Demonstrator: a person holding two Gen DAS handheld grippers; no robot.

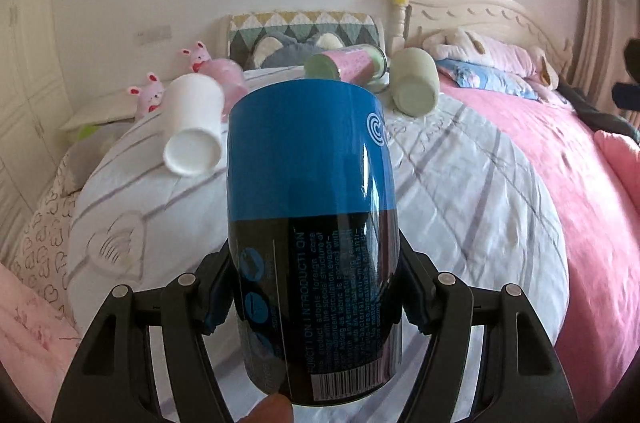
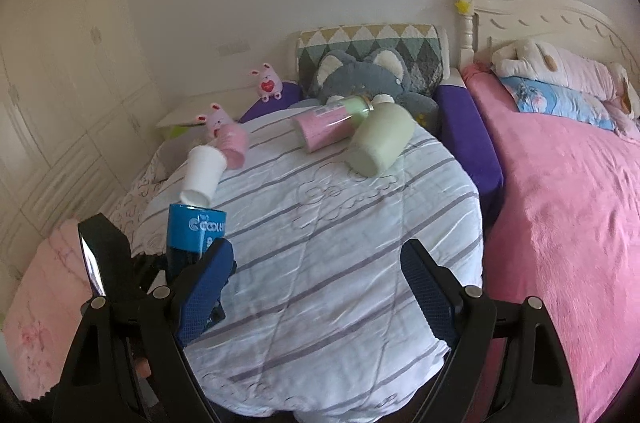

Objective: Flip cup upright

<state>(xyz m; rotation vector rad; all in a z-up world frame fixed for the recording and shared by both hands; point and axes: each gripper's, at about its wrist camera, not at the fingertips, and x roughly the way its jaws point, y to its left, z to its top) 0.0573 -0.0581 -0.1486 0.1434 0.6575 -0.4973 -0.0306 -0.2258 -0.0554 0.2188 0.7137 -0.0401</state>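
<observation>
My left gripper (image 1: 314, 297) is shut on a blue and black cup (image 1: 312, 223) and holds it above the white striped quilt (image 1: 460, 183). The same cup (image 2: 196, 235) shows at the left of the right wrist view, held by the left gripper. My right gripper (image 2: 318, 279) is open and empty above the quilt (image 2: 340, 243). A white cup (image 1: 194, 131) (image 2: 202, 175), a pink cup (image 2: 234, 145), a pink and green cup (image 1: 346, 63) (image 2: 332, 123) and a pale green cup (image 1: 414, 85) (image 2: 380, 139) lie on their sides further back.
A grey plush cat (image 2: 360, 79) and a patterned pillow (image 2: 372, 39) lie at the bed's head. Small pink bunny toys (image 2: 268, 83) sit at the back left. A pink blanket (image 2: 560, 203) covers the right side. A wardrobe (image 2: 60, 83) stands on the left.
</observation>
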